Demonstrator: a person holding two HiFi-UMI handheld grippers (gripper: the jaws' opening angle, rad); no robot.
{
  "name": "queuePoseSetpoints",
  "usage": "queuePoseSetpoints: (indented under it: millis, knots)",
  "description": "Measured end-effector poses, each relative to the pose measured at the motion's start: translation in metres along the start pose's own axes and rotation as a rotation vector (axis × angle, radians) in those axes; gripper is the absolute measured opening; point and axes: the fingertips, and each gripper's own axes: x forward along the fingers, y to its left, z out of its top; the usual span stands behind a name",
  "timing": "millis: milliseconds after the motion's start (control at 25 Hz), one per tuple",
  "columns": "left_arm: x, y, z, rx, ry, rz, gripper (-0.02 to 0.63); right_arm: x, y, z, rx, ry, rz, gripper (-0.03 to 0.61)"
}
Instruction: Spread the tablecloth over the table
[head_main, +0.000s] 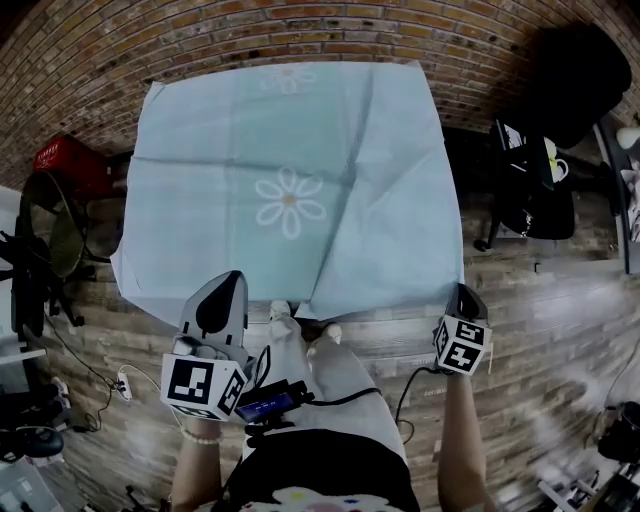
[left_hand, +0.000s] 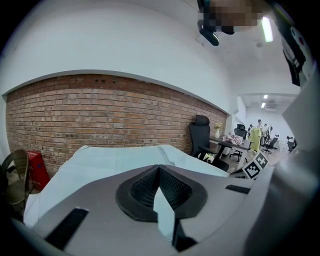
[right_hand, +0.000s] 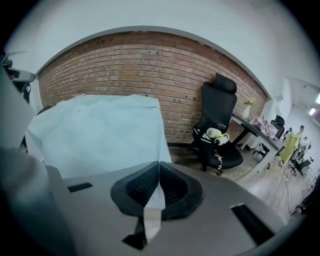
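A red brick wall (right_hand: 125, 65) runs along the far side of the room, with plain white wall above it. The floor (head_main: 560, 300) is pale planks. A black office chair (right_hand: 220, 115) stands at the right by the wall, next to a desk (right_hand: 252, 131). A red crate (head_main: 65, 160) sits at the left, and a white power strip (head_main: 122, 383) with cables lies nearer. Ceiling lights (left_hand: 266, 29) glow overhead, and more light a distant office area.

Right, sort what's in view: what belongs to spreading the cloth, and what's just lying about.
Job:
tablecloth
left tongs, shut on its near edge
right tongs, shut on its near corner

Lying about:
black chair
red crate
brown chair
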Motion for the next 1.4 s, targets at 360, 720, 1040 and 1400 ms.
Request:
queuePoseSetpoints:
  millis: [360, 720, 1040, 1400]
  knots:
    - [0.003, 0.0, -0.01, 0.005, 0.015, -0.005, 0.014, 0.011, -0.054, 0.003, -0.059, 0.008, -0.1, 0.035]
    - [0.016, -0.003, -0.017, 0.029, 0.041, -0.028, 0.014, 0.029, -0.106, 0.012, -0.114, 0.029, -0.179, 0.034]
    - [0.022, 0.002, -0.025, 0.027, 0.064, -0.019, 0.014, 0.048, -0.152, 0.013, -0.145, 0.076, -0.247, 0.034]
    - [0.026, 0.004, -0.037, 0.025, 0.099, -0.01, 0.015, 0.059, -0.196, 0.018, -0.18, 0.113, -0.308, 0.034]
